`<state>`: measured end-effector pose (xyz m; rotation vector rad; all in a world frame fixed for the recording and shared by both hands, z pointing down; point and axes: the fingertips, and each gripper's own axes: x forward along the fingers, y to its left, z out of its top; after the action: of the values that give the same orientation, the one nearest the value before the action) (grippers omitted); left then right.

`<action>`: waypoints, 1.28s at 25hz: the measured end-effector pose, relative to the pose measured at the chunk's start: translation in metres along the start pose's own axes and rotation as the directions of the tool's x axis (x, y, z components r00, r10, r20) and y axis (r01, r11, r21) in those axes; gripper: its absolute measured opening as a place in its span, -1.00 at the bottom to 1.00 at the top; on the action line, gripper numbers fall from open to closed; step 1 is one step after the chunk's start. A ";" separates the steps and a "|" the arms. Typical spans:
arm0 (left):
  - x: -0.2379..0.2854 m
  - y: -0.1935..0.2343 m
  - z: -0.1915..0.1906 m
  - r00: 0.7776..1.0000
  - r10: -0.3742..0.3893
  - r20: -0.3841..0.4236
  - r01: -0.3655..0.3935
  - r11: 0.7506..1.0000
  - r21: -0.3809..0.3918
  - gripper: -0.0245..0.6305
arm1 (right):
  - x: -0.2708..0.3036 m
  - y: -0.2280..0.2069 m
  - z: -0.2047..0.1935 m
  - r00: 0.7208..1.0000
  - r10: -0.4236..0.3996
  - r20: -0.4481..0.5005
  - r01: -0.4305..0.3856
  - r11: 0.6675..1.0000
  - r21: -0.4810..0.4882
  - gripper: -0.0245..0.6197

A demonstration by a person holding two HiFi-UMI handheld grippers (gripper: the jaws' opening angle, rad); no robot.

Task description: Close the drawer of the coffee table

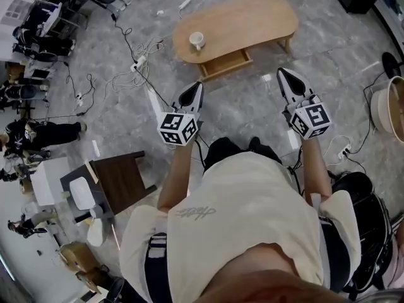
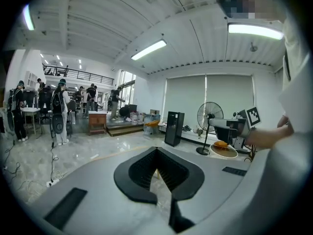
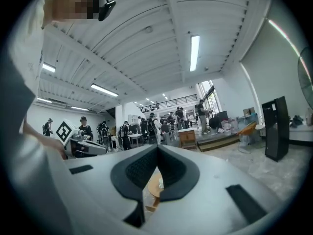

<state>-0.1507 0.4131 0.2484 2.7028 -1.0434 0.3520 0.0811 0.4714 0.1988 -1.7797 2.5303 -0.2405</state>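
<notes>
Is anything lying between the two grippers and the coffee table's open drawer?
Nothing that blocks. Floor separates the left gripper and right gripper from the drawer; a small white item lies there, and the cables lie off to the left.

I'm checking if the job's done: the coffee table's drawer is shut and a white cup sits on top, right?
No: the head view shows the drawer sticking out open. The white cup does sit on the coffee table.
</notes>
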 end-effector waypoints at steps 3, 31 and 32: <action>0.008 -0.003 -0.010 1.000 0.009 -0.026 -0.010 1.000 -0.016 -0.92 | 0.003 -0.011 -0.009 1.000 0.013 -0.011 -0.012 1.000 0.021 -0.94; 0.157 0.199 0.028 0.994 -0.094 0.056 0.098 0.992 -0.079 -0.92 | 0.226 -0.030 -0.002 0.992 -0.038 -0.119 0.025 0.994 -0.104 -0.94; 0.159 0.207 0.028 0.994 -0.091 0.057 0.095 0.992 -0.087 -0.92 | 0.235 -0.029 -0.004 0.991 -0.035 -0.128 0.021 0.994 -0.109 -0.94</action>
<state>-0.1736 0.1557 0.2946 2.6823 -0.9194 0.2135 0.0275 0.2415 0.2202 -1.8989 2.6554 -0.2334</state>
